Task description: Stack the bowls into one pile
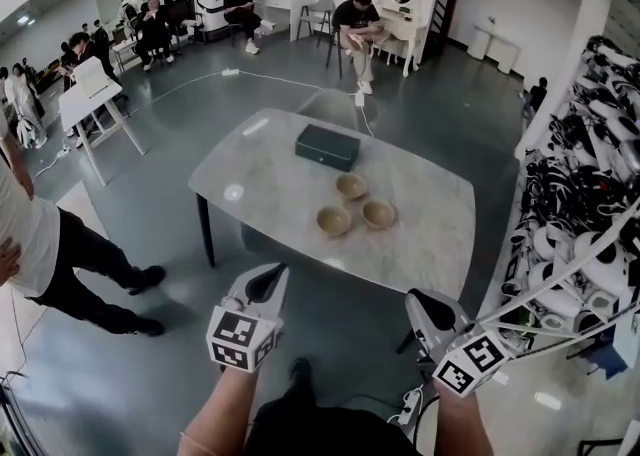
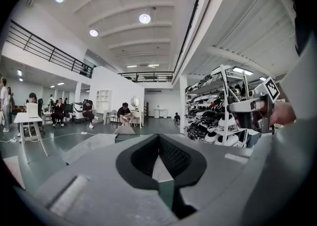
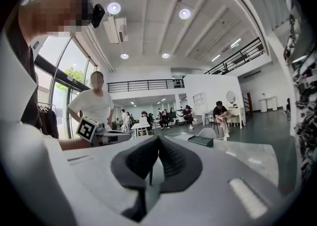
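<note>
The table [image 1: 440, 234], a pale marble-look top on dark legs, serves as the landmark here. Near its middle sit 3 tan bowls, all upright and none inside another. The far bowl [image 1: 351, 185] is closest to the table's far edge. The left bowl [image 1: 334, 221] and the right bowl [image 1: 379, 214] sit side by side, closer to the near edge. They form a tight triangle (whether any rims touch is too small to tell). A dark box [image 1: 327, 146] lies flat on the table beyond the bowls, near the far edge and apart from them.

Both grippers are off the table on its near side, over the grey floor [image 1: 150, 364], and both point toward the table. The left gripper [image 1: 270, 279] is short of the table's near-left part. Its own view shows the 2 black pads brought together at their tips with nothing caught between them. The right gripper [image 1: 425, 306] is just short of the table's near edge. Its jaws are closed the same way and it is empty too.

A rack [image 1: 590, 194] crowded with white and black gear stands to the table's right. Several people sit on chairs well beyond the far side of the table, and 1 person [image 1: 40, 244] stands off to its left.
</note>
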